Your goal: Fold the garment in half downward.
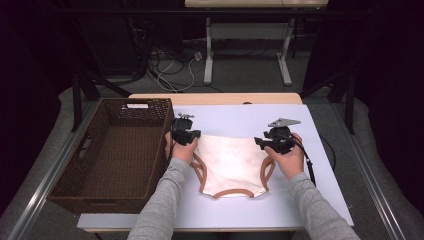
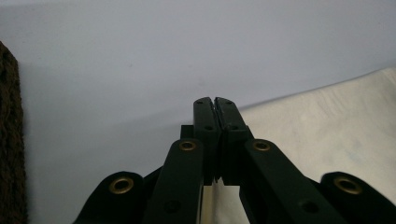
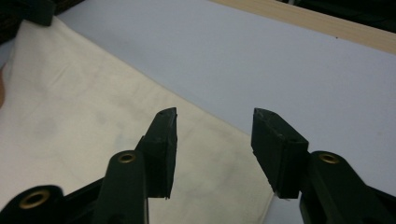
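My high view sits above my side of the table (image 1: 300,200), looking forward and down, far enough back to take in the wicker basket (image 1: 80,175), the cream garment (image 1: 232,162) and the floor beyond. My left gripper view rides low, close to the tabletop, looking along its own jaws across the garment's (image 2: 327,121) edge, basket wall (image 2: 9,140) at its left. My right gripper view looks down from slightly higher onto the garment's (image 3: 70,116) corner. All three views share the garment and the table surface.
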A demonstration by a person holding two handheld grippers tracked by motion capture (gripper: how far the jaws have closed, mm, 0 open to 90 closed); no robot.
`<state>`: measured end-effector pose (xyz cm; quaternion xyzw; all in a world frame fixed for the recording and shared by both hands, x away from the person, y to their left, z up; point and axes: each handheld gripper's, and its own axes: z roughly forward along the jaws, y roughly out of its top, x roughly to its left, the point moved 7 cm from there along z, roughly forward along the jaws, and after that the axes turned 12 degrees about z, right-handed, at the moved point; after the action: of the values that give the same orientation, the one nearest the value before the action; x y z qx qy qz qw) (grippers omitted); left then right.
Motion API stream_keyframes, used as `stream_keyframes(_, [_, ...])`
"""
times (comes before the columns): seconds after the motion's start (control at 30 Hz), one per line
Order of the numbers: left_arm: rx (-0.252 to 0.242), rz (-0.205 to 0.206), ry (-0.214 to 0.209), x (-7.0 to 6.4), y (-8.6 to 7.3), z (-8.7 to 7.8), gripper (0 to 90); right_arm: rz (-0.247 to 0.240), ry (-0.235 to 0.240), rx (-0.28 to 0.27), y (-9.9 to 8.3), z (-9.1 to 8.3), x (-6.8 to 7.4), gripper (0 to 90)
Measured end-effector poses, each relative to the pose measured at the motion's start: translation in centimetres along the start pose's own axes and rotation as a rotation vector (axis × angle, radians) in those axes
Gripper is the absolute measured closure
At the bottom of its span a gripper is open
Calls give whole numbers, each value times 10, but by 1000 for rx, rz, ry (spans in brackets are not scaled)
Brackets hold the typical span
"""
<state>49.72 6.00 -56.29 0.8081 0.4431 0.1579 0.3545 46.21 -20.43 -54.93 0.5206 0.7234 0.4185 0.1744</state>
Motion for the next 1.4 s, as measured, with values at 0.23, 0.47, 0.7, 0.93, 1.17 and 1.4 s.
stream_keyframes(0.23, [-9, -7, -23, -4, 1, -4, 885, -56, 9, -18, -7, -12, 15, 429])
stream_keyframes(0.47, [-11, -3, -28, -6, 2, -7, 885, -91, 13, -25, -18, -13, 23, 401])
stream_keyframes(0.7, [-4, 11, -32, -8, 2, -7, 885, -68, 71, -29, -23, -18, 36, 283])
stream_keyframes(0.93, [-8, 9, -32, -10, 3, -8, 885, -74, 90, -6, -25, -20, 53, 178])
stream_keyframes(1.17, [-6, 10, -34, -10, 2, -7, 884, -67, 73, -36, -25, -19, 62, 143])
stream_keyframes(1.4, [-11, 9, -36, -12, 3, -8, 885, -73, 98, -17, -29, -18, 75, 105])
